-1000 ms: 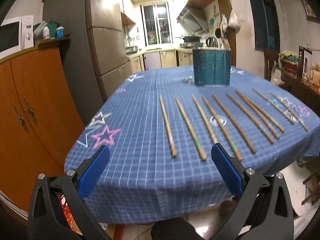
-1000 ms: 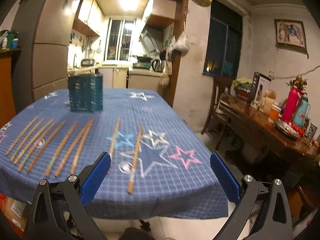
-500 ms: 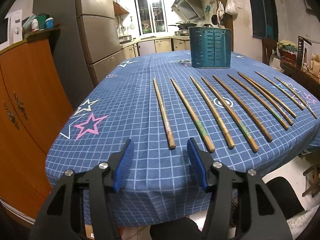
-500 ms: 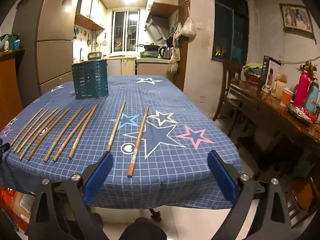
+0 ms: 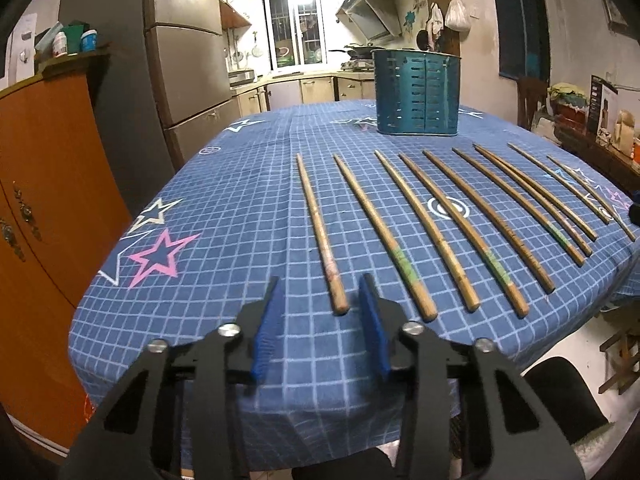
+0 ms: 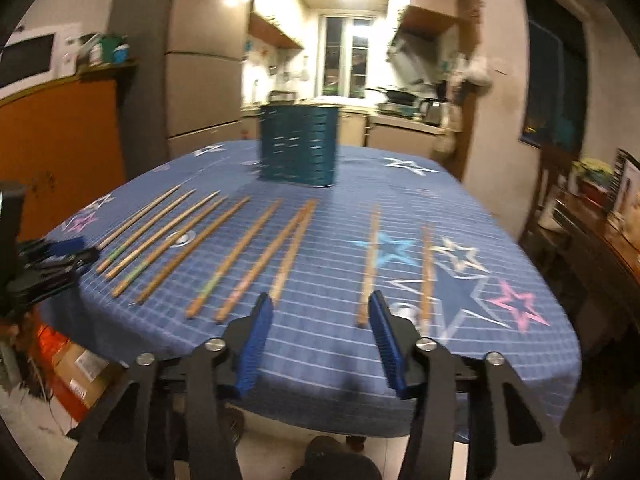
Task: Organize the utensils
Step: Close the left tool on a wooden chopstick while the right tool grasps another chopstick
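Several wooden chopsticks lie side by side on a blue checked tablecloth [image 5: 224, 216], thick ends toward me. A teal slotted utensil holder [image 5: 416, 92] stands upright behind them, also seen as the holder [image 6: 298, 144] in the right wrist view. My left gripper [image 5: 320, 292] hovers just short of the leftmost chopstick [image 5: 320, 236]; its jaws are closing, with the chopstick's thick end near the gap and untouched. My right gripper [image 6: 318, 306] is over the near table edge, jaws closing on nothing; one chopstick [image 6: 370, 264] lies just inside its right finger [image 6: 386, 340]. The left gripper [image 6: 52, 256] shows at that view's left edge.
An orange wooden cabinet [image 5: 44, 200] and a steel fridge [image 5: 188, 52] stand left of the table. A dark side table [image 6: 592, 232] with boxes lines the right wall. A cardboard box [image 6: 76, 364] sits on the floor under the near table edge. The kitchen lies beyond.
Both grippers have narrowed from wide open. The left one has come down and forward to the leftmost chopstick's end. The right one has swung left, so more chopsticks fill its view.
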`<state>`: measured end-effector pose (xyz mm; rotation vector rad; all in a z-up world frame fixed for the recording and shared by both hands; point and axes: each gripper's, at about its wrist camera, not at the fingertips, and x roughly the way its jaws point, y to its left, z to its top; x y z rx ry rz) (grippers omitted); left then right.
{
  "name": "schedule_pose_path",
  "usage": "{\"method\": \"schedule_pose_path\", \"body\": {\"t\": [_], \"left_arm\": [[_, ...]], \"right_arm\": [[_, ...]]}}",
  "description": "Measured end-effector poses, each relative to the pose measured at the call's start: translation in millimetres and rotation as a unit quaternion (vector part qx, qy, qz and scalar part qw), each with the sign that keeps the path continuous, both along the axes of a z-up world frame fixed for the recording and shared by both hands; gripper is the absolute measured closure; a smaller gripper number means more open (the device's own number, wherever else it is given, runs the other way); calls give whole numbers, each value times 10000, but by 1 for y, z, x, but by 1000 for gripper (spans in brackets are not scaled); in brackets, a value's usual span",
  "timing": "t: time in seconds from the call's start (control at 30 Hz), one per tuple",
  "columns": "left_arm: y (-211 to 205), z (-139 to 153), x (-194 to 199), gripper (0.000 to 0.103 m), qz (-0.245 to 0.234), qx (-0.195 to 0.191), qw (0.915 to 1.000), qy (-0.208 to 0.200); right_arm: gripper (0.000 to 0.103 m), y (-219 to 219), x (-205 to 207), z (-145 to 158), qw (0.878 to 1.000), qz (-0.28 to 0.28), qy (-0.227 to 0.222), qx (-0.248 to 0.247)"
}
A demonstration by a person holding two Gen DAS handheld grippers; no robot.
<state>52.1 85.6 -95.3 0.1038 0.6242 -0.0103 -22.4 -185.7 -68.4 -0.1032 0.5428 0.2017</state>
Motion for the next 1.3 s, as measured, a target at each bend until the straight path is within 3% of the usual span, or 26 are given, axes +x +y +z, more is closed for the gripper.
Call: {"method": "schedule_pose_path", "body": {"t": [0.13,0.47,0.7,0.93,1.17,1.3], "left_arm": [[-5,-1,1,75,-46,50,9999,-90],[-1,-4,-1,75,-46,-123,9998,-165],[-1,-8,-5,75,-12,-155,9995,-288],[-3,-13,-14,75,33,-155,9989,-441],[-3,-14,-17,75,72,-144,9984,-549],[-6,-15,-19,81,78,-159,9980,-604]], "right_arm": [[71,24,-2,-6,9993,341,126,-100],[75,39,8,-20,9985,72,203,-503],[90,40,22,-32,9980,-42,172,-607],[91,39,20,-33,9989,-209,142,-383],[91,43,19,-37,9983,-360,-15,-466],[91,44,17,-38,9979,-409,-74,-490]]}}
